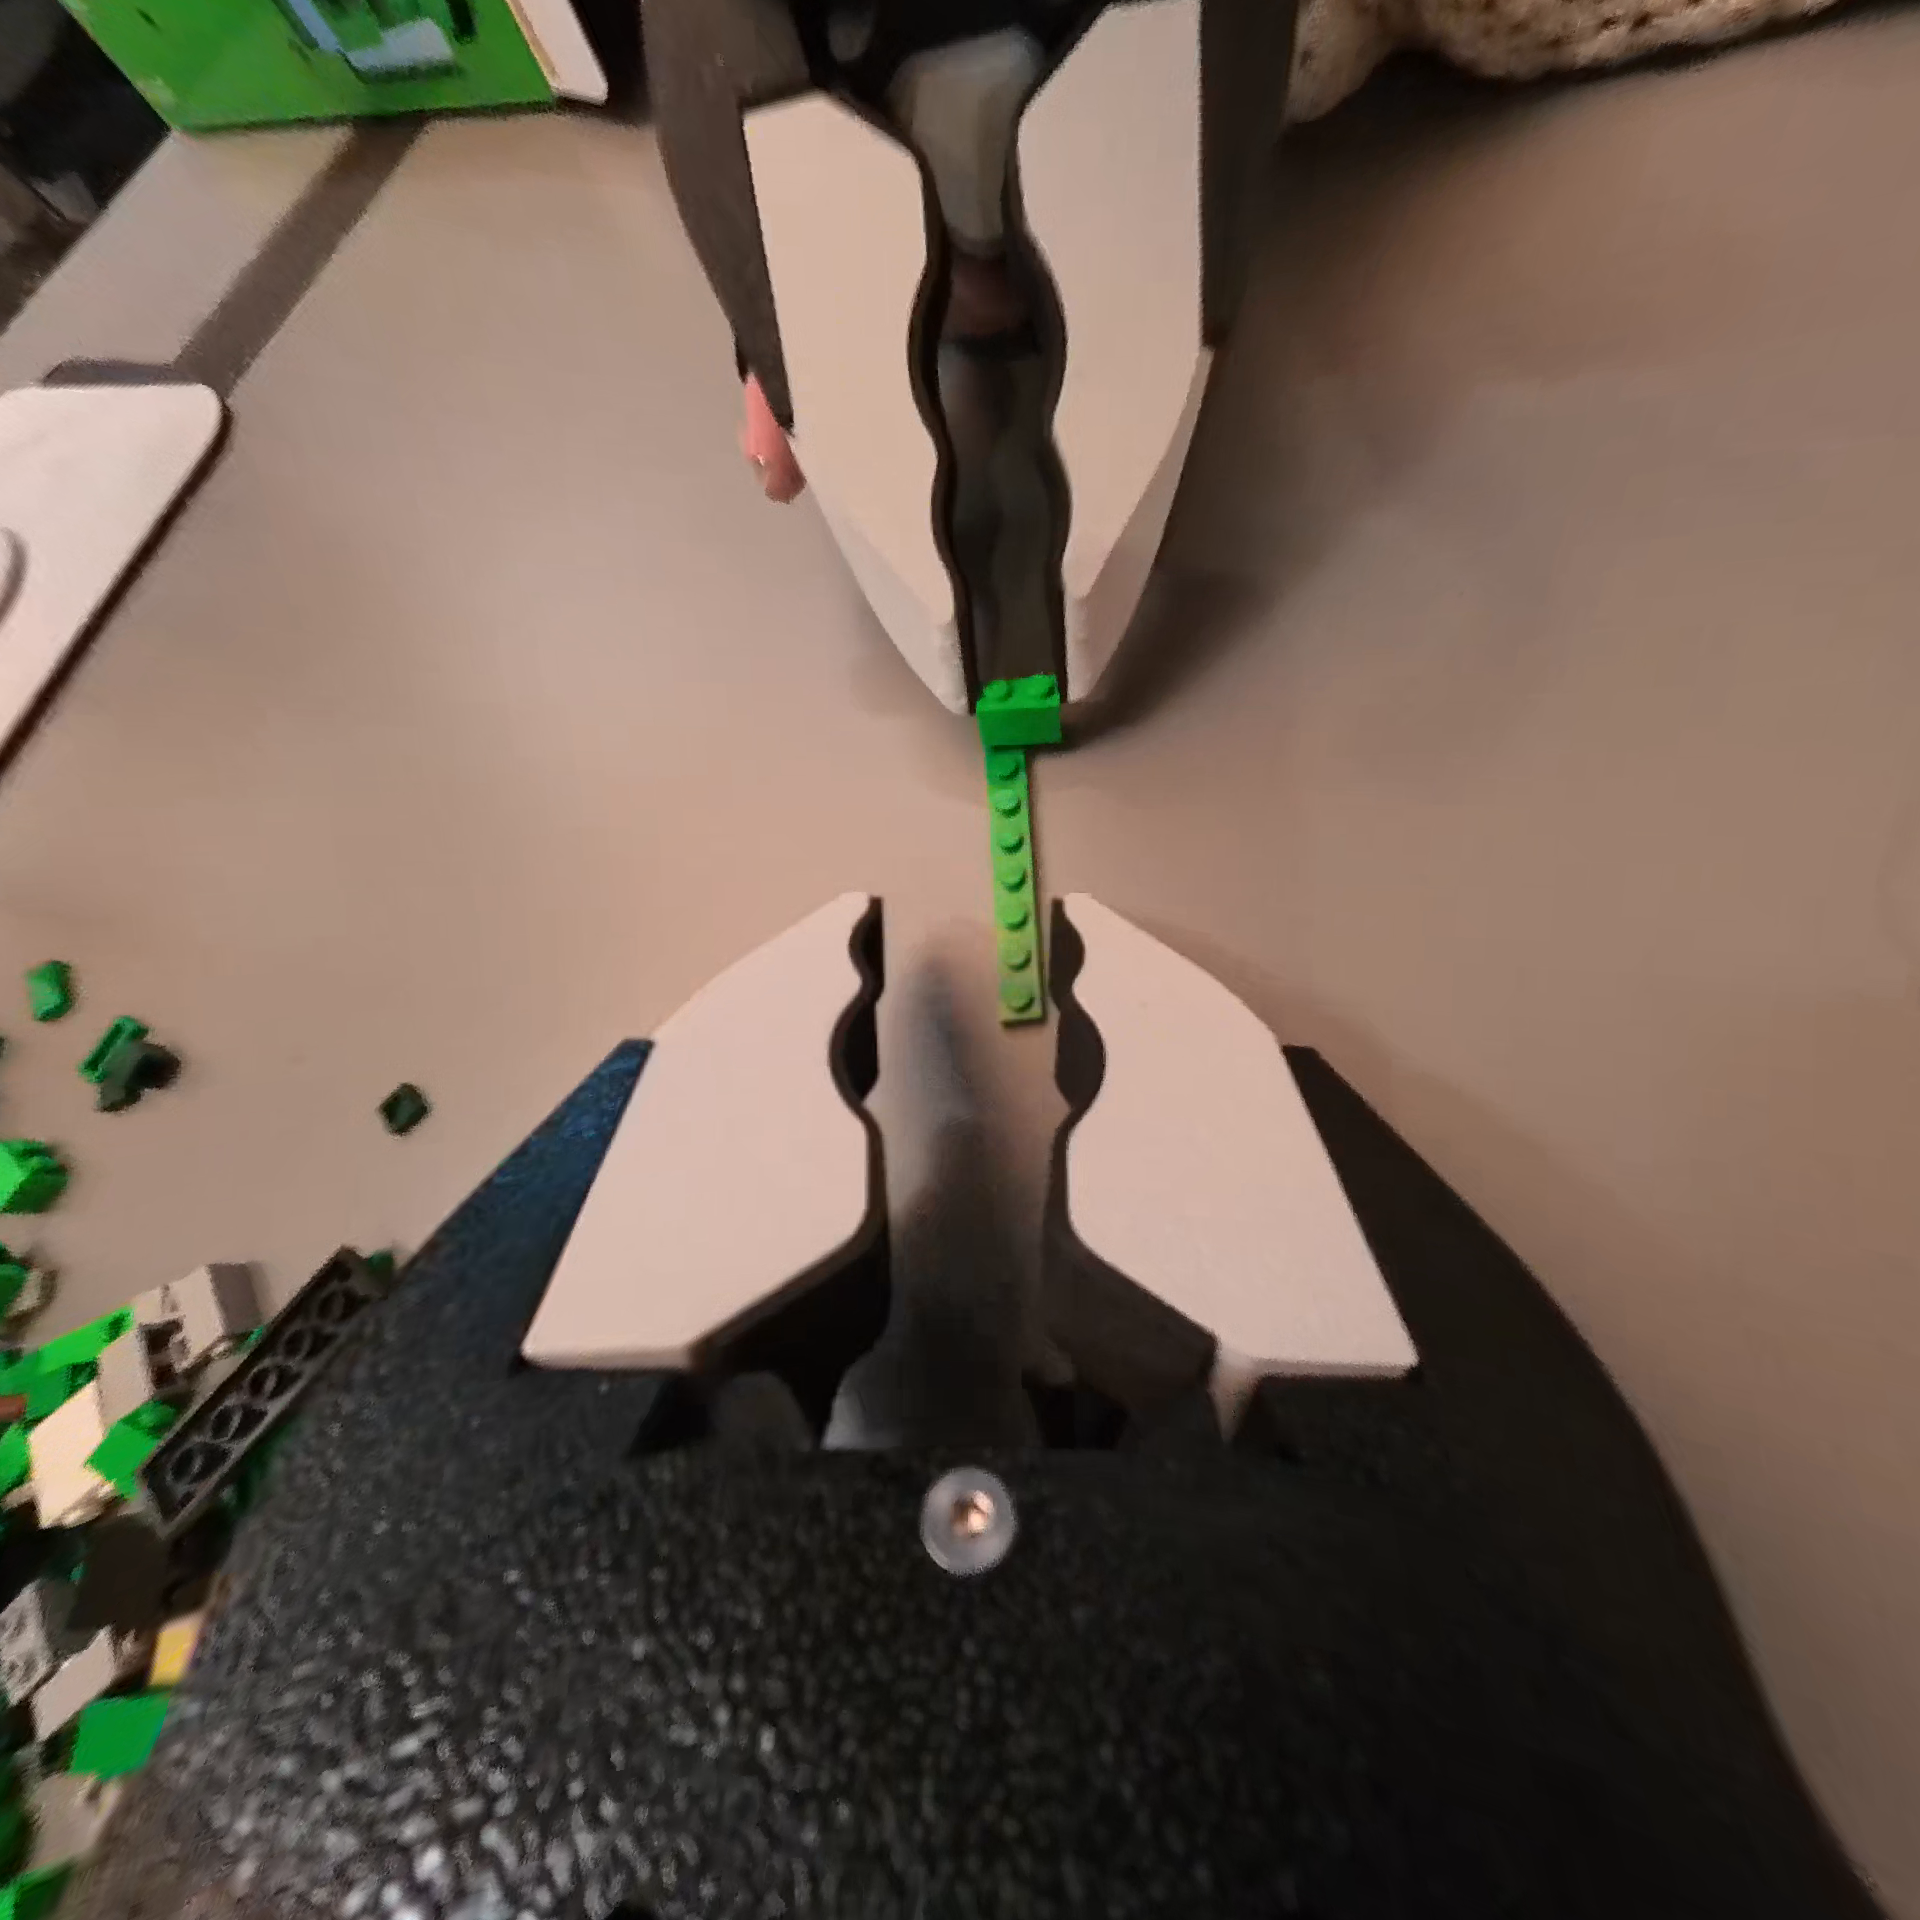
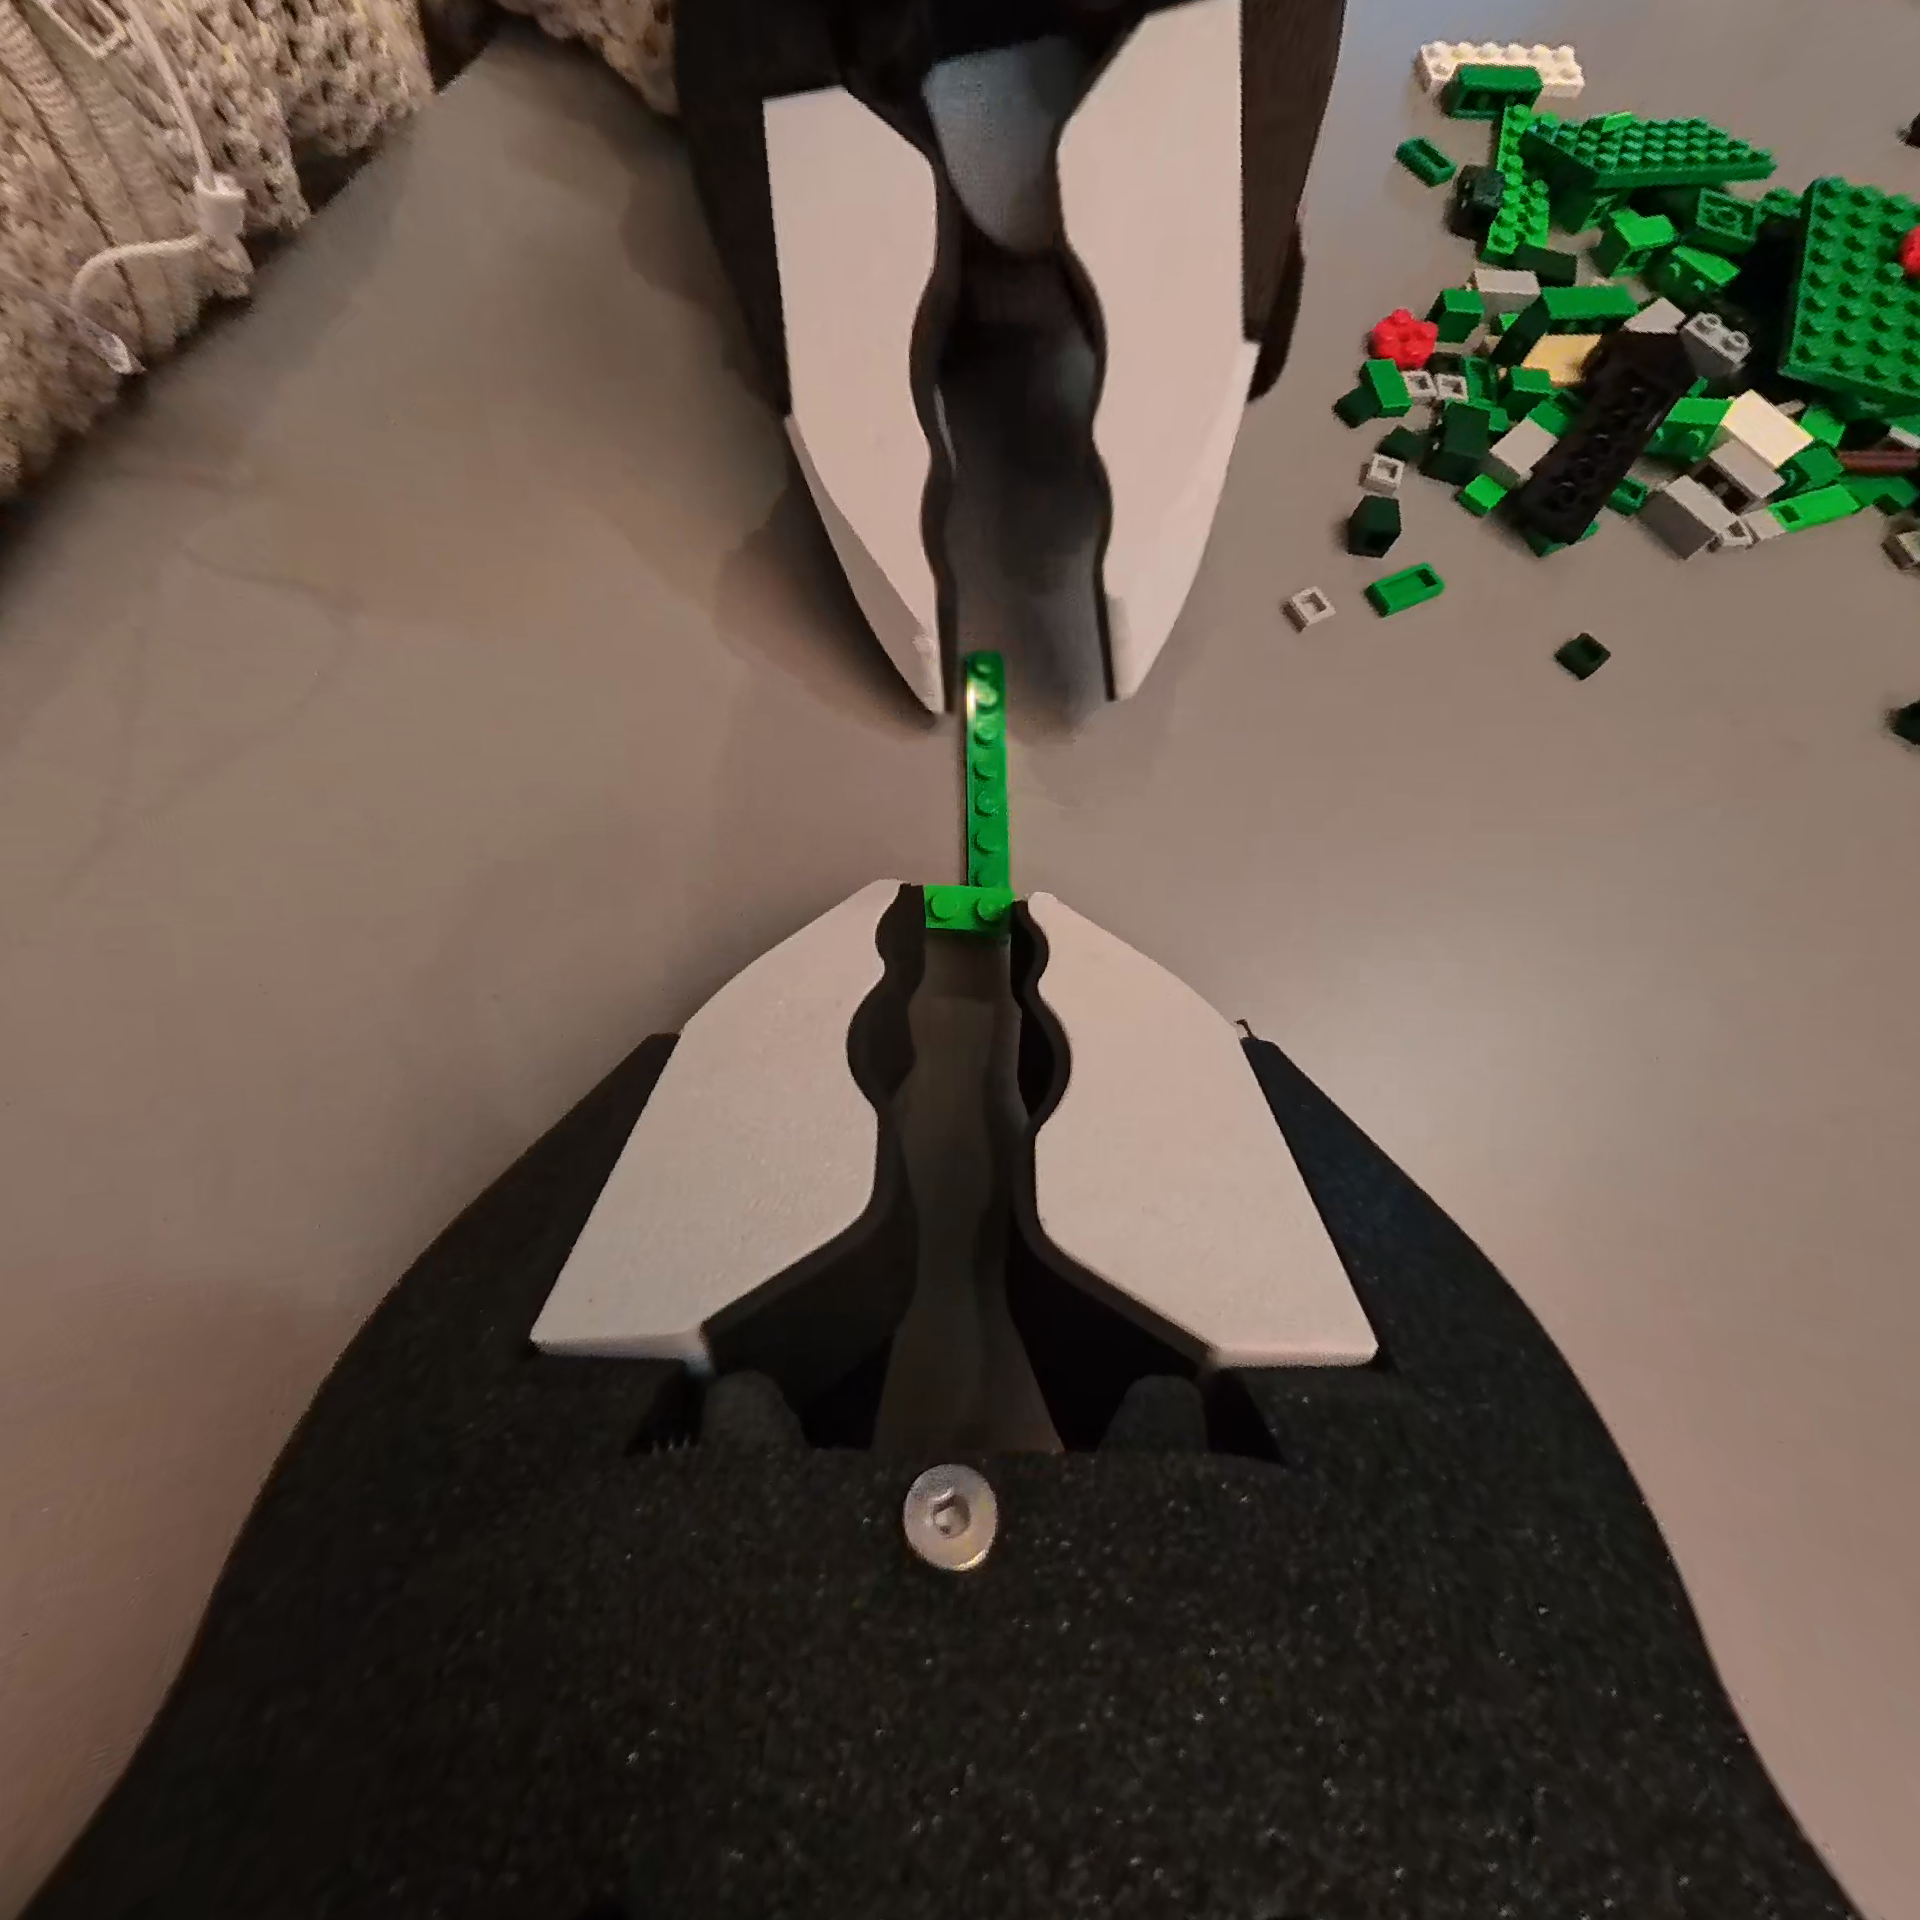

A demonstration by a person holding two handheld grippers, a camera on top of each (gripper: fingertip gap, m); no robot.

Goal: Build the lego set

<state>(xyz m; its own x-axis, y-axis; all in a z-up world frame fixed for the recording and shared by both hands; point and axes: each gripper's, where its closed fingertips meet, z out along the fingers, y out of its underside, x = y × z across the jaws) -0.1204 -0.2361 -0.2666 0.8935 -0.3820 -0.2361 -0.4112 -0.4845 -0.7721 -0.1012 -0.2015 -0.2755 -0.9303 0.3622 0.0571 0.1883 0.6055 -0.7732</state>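
A long thin green plate [image 1: 1013,894] stretches between my two grippers, low over the grey table [image 1: 520,727]. A small green brick [image 1: 1023,712] sits on its far end. My right gripper [image 2: 966,906] is shut on that brick [image 2: 968,912], and the plate [image 2: 985,774] runs forward from it. In the left wrist view the right gripper [image 1: 1023,681] faces me from the top. My left gripper [image 1: 966,914] is open, with the plate's near end between its fingers, close to the right finger [image 1: 1143,1039]. It also shows at the top of the right wrist view [image 2: 1023,701].
A pile of loose green, grey, white and black lego pieces [image 2: 1662,364] lies at the right in the right wrist view and at the lower left in the left wrist view [image 1: 83,1403]. A green box [image 1: 312,62], a white board [image 1: 94,499] and a knitted blanket [image 2: 135,208] line the table's edges. The left tips stand about 15 cm off the knitted blanket [image 2: 135,208].
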